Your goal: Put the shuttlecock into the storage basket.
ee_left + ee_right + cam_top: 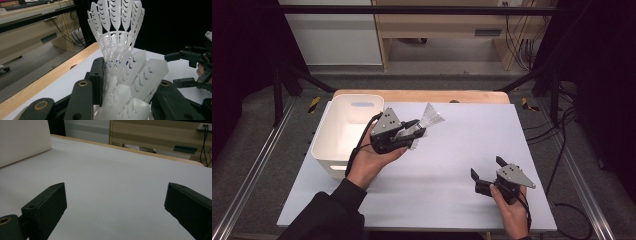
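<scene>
High view has my left gripper [410, 134] raised beside the white bin [343, 129], fingers pinching stacked shuttlecocks [424, 122] by their skirts, likely bound for it. My right gripper [486, 173] rests on the surface [452, 150], fingers spread, spare.

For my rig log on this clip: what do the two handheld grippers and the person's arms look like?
Both the left gripper and the right gripper are black, each with two blocky jaws on bolted linkages with brass-coloured pivot bushings. Each carries a grey three-cornered plate dotted with small holes on top, and a black cable loops from each by the wrist. The left arm wears a dark long sleeve.
</scene>
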Demonstrator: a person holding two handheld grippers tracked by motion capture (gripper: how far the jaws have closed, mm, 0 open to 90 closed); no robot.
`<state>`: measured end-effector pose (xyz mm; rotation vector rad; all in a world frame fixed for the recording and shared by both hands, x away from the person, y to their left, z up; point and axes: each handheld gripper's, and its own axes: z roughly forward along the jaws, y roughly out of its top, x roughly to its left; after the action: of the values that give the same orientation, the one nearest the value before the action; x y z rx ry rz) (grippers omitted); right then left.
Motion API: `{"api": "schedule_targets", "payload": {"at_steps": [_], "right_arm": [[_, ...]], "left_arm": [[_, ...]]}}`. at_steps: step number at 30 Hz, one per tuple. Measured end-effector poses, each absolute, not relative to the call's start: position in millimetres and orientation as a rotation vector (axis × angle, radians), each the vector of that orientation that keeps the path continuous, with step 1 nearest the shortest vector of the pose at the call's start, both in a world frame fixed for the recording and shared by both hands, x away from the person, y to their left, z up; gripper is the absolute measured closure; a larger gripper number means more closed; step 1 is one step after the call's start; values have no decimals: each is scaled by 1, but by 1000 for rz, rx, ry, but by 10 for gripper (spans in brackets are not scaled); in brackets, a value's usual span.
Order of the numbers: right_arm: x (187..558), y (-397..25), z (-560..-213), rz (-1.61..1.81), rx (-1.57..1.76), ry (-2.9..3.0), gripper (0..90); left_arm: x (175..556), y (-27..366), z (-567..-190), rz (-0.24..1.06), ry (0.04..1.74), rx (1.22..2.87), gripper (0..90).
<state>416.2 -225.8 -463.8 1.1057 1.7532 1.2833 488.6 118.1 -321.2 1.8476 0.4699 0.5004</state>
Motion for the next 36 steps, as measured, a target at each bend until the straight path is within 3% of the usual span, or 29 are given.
{"api": "schedule_targets", "payload": {"at_steps": [36], "right_arm": [[416, -224, -464, 1303, 1122, 1750, 39]], "left_arm": [[533, 177, -282, 608, 593, 1740, 650]]}}
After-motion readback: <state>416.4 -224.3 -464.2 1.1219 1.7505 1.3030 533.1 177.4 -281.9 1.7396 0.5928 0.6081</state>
